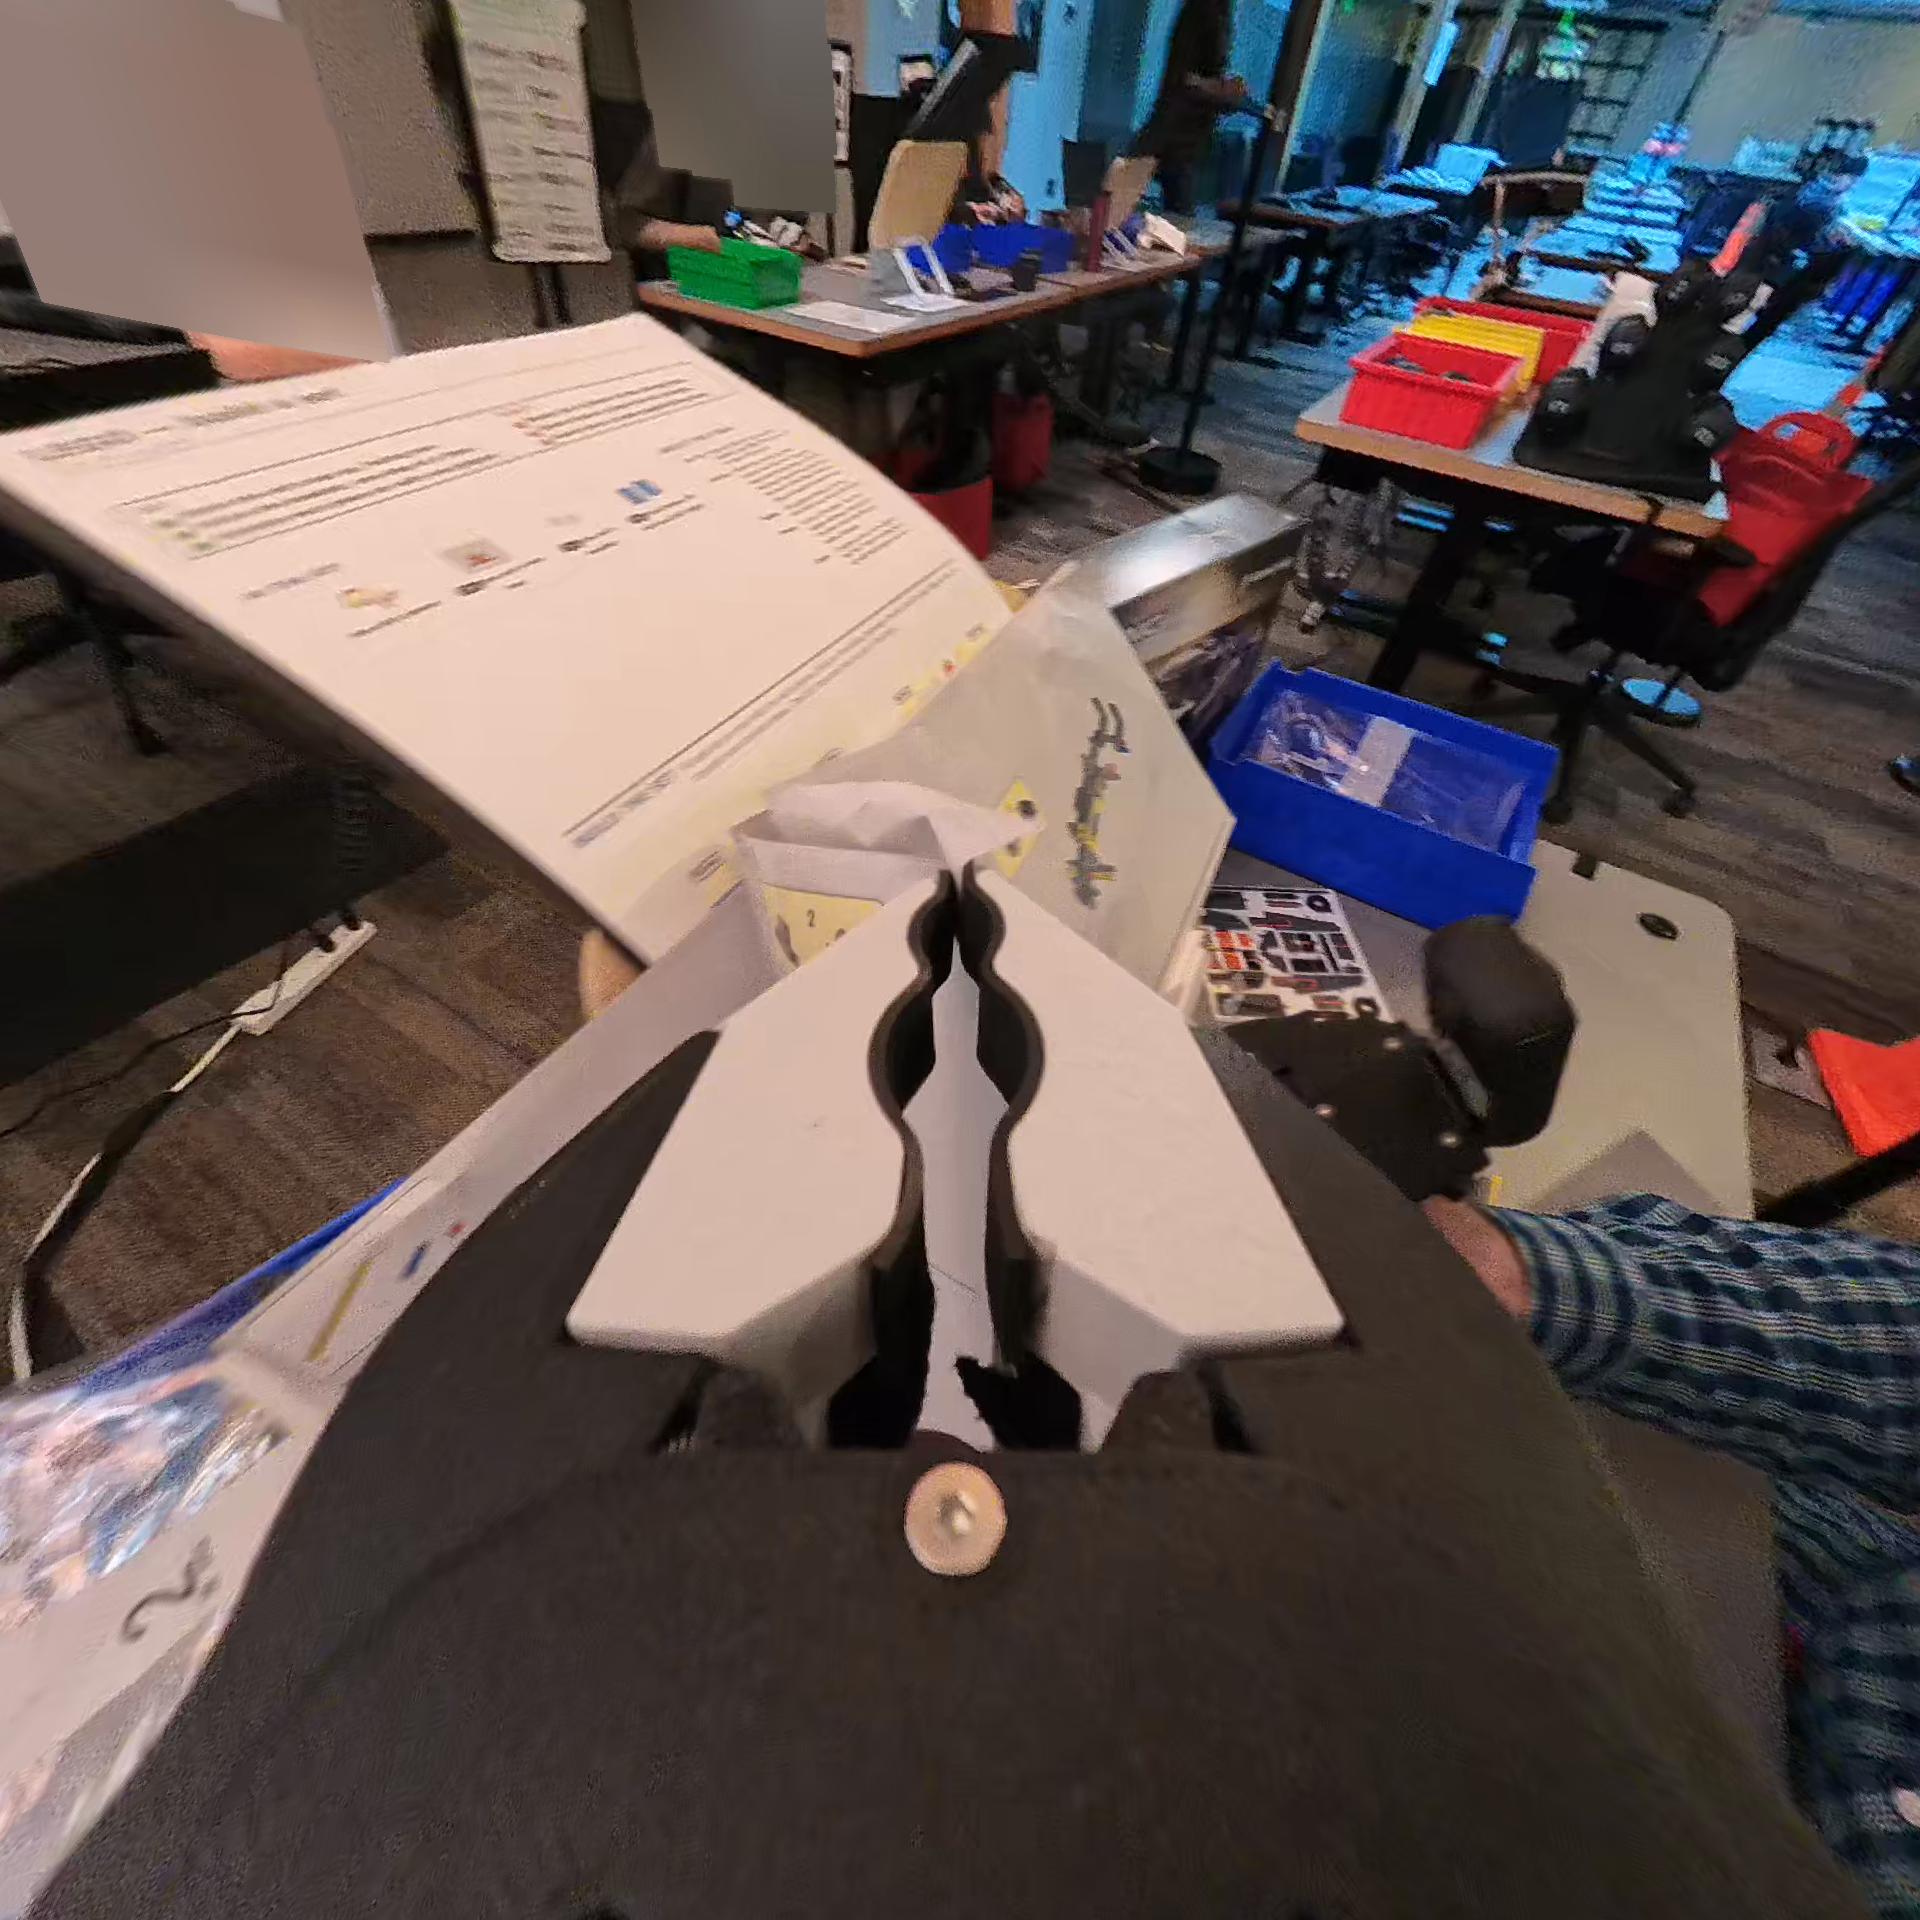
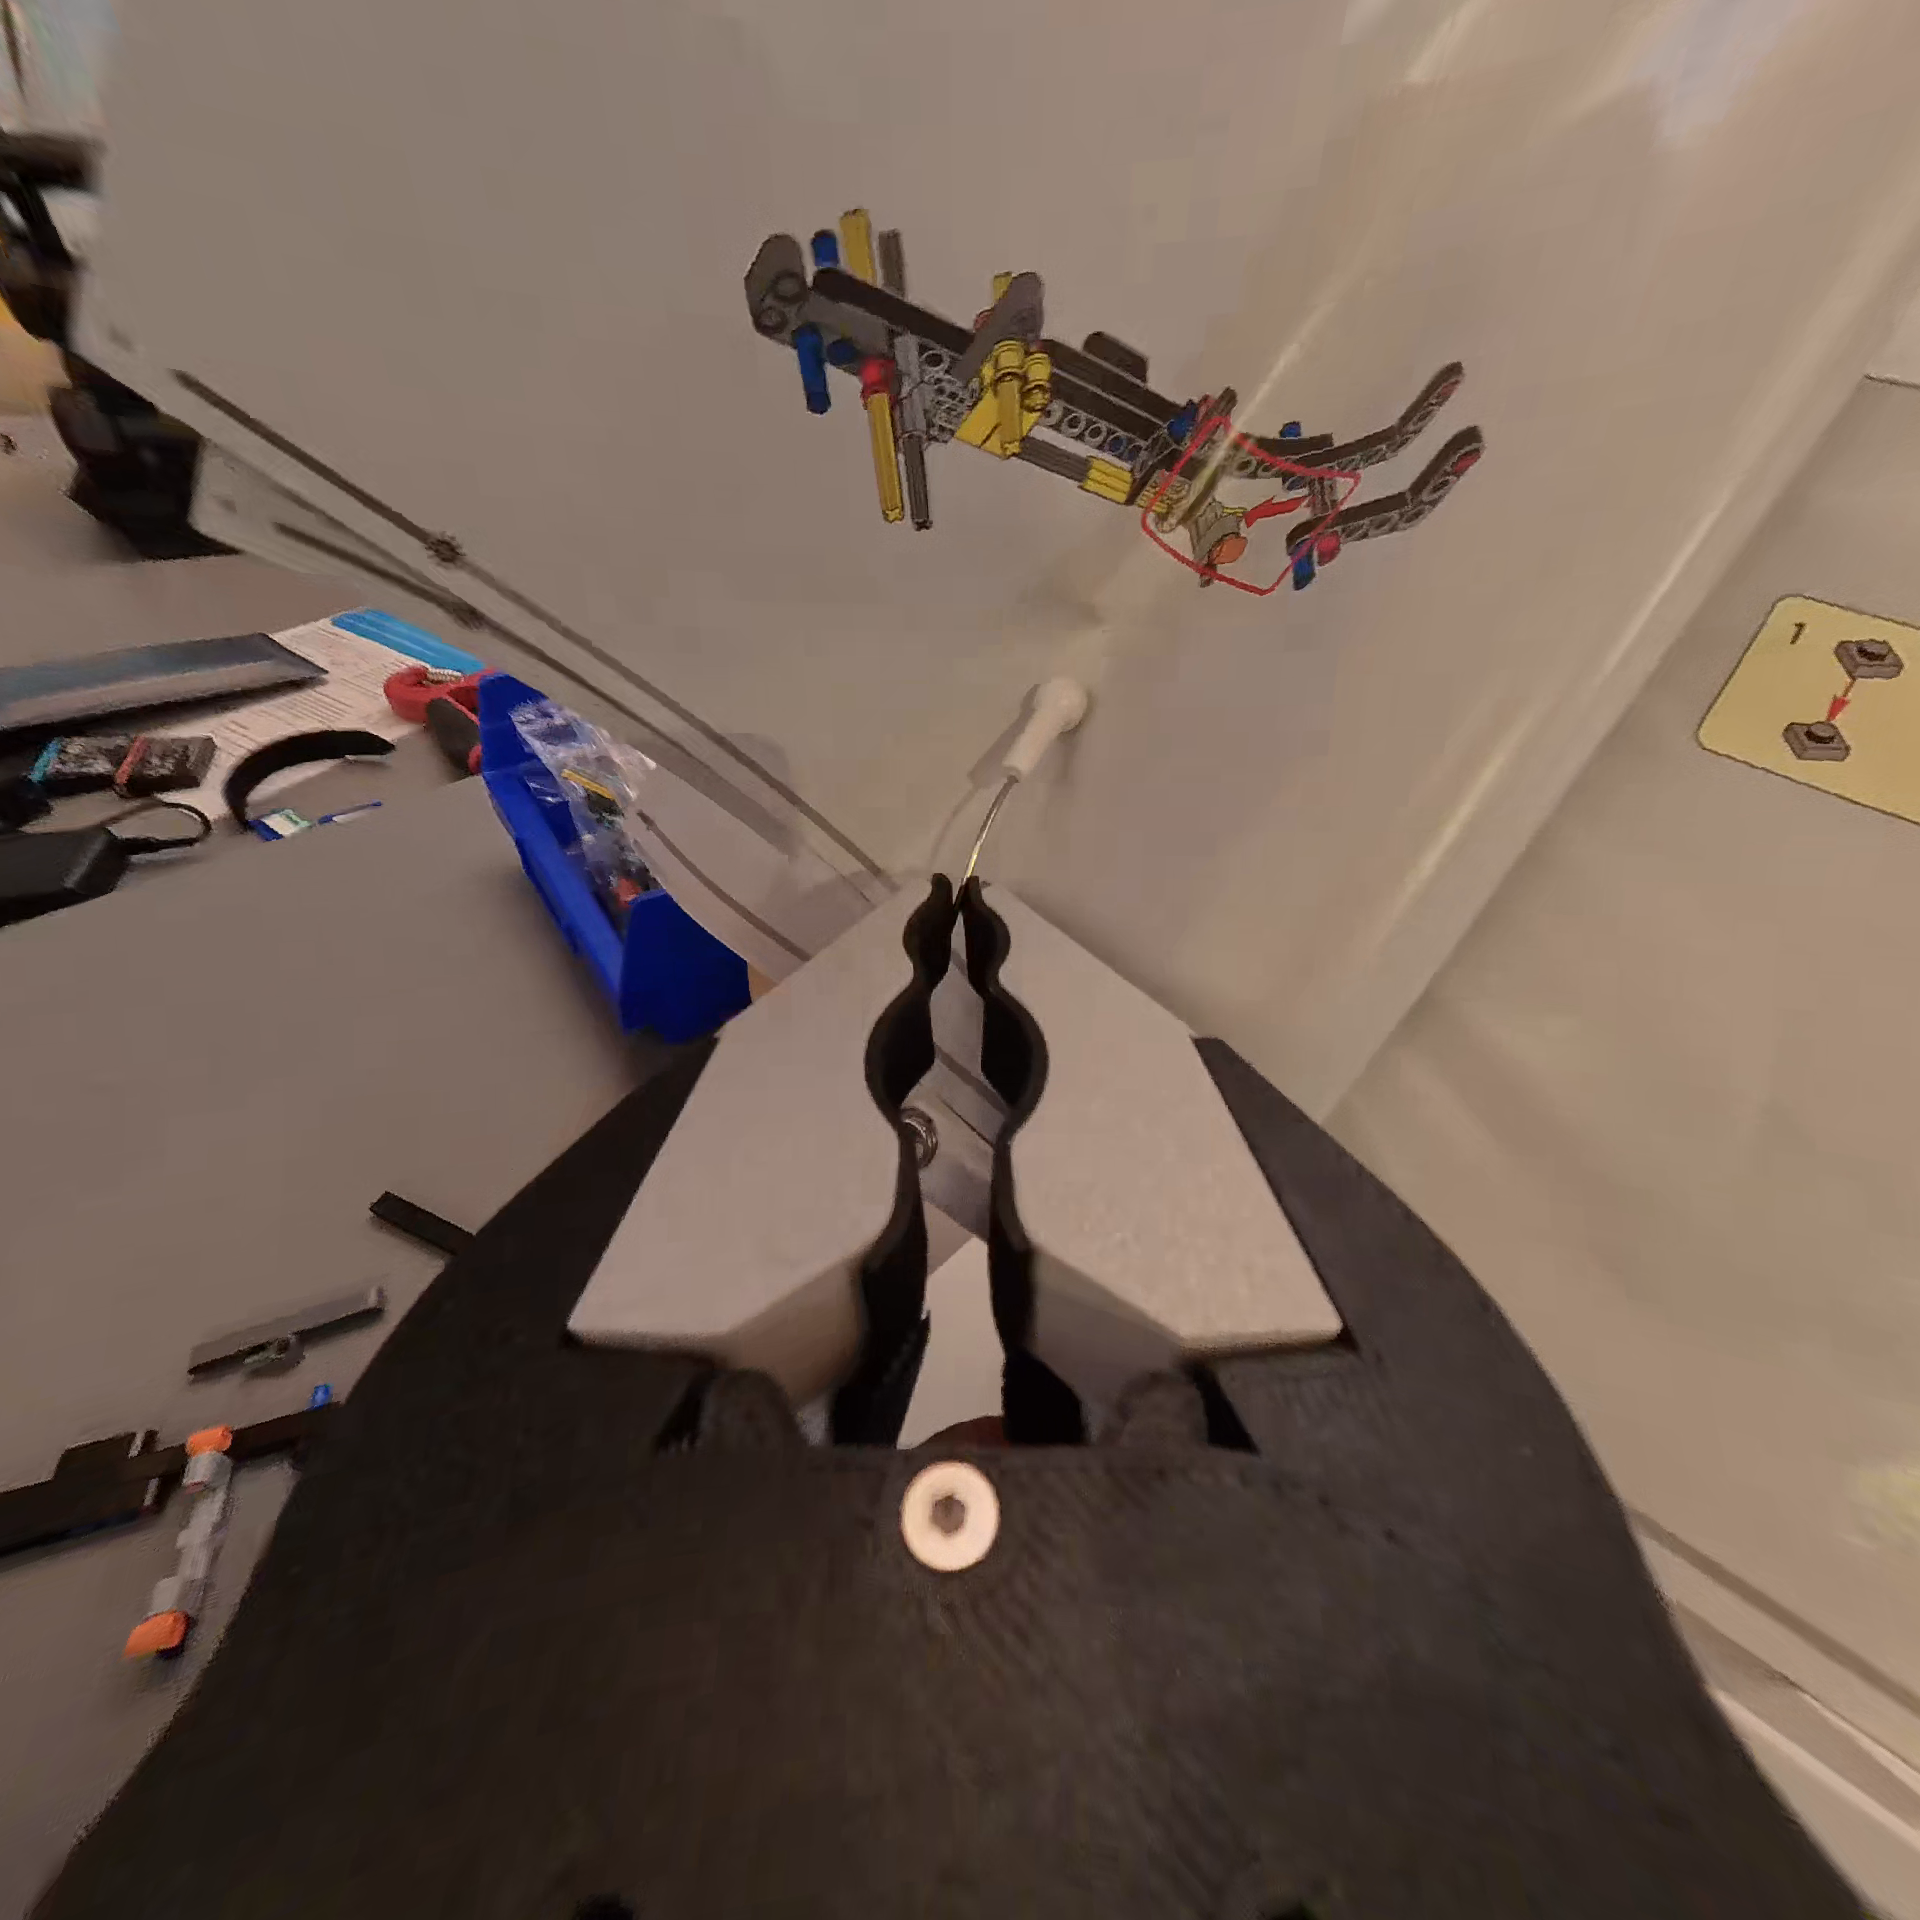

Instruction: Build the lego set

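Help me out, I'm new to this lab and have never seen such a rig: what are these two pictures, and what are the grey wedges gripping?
There is no robot here. A person holds a hand-operated two-finger gripper in each hand, and each carries a camera looking forward along its fingers, so each picture is one gripper's own view.

In the left wrist view, the left gripper is shut on a page of the Lego instruction booklet, held up off the table. To the right you see the person's plaid sleeve and the other gripper from the side.

In the right wrist view, the right gripper is shut on the page edge, close to a printed build diagram.

On the grey table lie a blue parts bin holding bagged pieces, loose Lego pieces and a sticker sheet.
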{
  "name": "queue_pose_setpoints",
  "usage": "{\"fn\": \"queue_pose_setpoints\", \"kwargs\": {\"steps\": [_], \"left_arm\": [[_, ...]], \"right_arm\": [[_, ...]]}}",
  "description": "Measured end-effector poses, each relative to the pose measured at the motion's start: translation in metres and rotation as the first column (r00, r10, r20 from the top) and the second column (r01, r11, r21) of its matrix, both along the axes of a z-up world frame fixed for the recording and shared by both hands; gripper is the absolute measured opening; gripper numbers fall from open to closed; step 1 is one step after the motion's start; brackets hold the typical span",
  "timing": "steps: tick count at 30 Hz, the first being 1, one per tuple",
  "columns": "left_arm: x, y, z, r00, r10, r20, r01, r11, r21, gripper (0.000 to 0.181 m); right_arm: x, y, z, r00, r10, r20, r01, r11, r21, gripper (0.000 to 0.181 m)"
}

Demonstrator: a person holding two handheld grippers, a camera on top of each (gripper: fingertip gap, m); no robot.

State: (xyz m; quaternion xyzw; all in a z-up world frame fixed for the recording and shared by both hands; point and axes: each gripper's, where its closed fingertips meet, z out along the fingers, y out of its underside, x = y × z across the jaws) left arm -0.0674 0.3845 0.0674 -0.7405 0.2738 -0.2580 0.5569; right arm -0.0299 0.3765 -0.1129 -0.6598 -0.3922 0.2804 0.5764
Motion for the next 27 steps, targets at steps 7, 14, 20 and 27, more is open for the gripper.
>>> {"fn": "queue_pose_setpoints", "kwargs": {"steps": [7,14,20,27], "left_arm": [[-0.057,0.012,-0.030,0.992,0.124,0.038,-0.124,0.992,-0.009,0.000],[-0.088,0.031,-0.061,0.975,0.222,-0.001,-0.221,0.974,-0.043,0.000],[-0.091,0.029,-0.081,0.979,0.183,0.087,-0.176,0.981,-0.086,0.000],[-0.081,0.026,-0.077,0.987,0.138,0.079,-0.134,0.989,-0.061,0.000]], "right_arm": [[0.007,-0.005,0.003,0.991,-0.006,-0.133,0.002,0.999,-0.035,0.000],[0.015,-0.007,0.005,0.980,-0.030,-0.198,0.022,0.999,-0.042,0.000],[0.007,-0.012,0.003,0.993,0.039,-0.112,-0.036,0.999,0.030,0.000],[-0.010,-0.027,-0.009,0.988,0.146,0.040,-0.149,0.984,0.102,0.000]]}}
